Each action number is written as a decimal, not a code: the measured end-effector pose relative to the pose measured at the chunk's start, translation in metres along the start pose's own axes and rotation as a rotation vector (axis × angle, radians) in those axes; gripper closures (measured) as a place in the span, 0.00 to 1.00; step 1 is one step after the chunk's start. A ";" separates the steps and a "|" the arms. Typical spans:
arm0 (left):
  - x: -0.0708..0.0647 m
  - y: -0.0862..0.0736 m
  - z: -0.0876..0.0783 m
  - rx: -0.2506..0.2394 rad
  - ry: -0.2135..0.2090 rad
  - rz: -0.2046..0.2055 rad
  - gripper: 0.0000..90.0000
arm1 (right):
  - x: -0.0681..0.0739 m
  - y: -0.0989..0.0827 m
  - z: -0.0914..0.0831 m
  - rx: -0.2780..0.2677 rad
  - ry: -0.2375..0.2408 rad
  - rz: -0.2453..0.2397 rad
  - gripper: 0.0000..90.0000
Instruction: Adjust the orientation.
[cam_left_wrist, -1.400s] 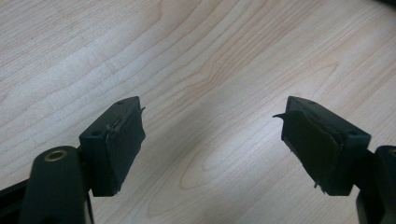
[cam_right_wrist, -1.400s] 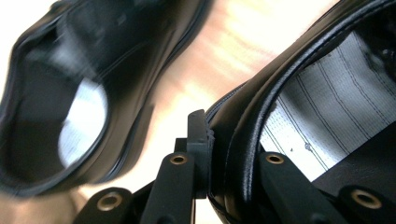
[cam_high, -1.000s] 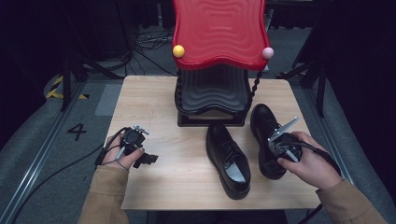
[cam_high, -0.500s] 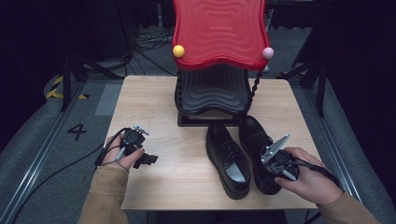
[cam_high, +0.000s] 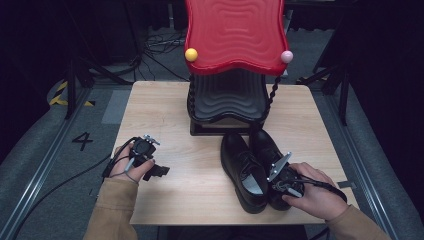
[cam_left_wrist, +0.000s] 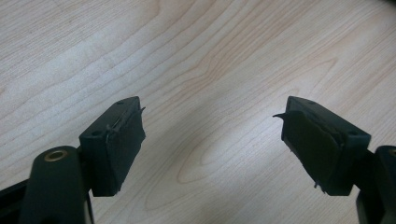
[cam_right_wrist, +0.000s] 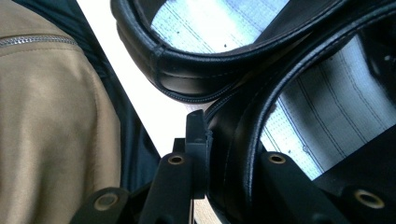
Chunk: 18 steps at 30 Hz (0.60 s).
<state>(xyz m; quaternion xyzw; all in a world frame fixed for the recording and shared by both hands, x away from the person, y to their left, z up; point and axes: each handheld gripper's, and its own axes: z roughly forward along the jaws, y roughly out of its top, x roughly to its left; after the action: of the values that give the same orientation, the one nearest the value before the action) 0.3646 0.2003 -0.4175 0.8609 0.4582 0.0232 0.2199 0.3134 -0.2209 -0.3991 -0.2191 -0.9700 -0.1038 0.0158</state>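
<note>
Two black leather shoes stand side by side on the wooden table, toes toward the rack. The left shoe touches the right shoe along its side. My right gripper is shut on the right shoe's heel collar, one jaw outside the heel and the other inside the shoe. The left shoe's heel lies just beyond. My left gripper rests at the table's left, and in its own view my left gripper is open over bare wood.
A rack with a red wavy top and a black lower shelf stands at the table's far middle, just behind the shoes' toes. A yellow ball and a pink ball sit at its corners. A tan sleeve is near the right gripper.
My right gripper has moved left and toward the near edge, bringing the right shoe against the left shoe. The left hand has stayed in place.
</note>
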 end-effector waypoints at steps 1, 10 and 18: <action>0.000 0.000 0.000 0.005 0.000 0.000 0.24 | 0.000 0.001 0.000 0.005 0.001 0.006 0.90; -0.001 0.000 0.001 0.004 0.001 0.003 0.24 | 0.008 0.004 0.000 -0.022 0.032 -0.020 0.88; 0.000 0.001 0.001 -0.001 -0.003 0.001 0.24 | 0.005 0.002 -0.003 -0.013 -0.008 0.043 0.89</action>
<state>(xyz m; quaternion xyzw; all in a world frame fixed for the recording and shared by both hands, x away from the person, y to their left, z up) 0.3653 0.1998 -0.4180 0.8611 0.4573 0.0221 0.2210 0.3096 -0.2181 -0.3952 -0.2405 -0.9644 -0.1088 0.0128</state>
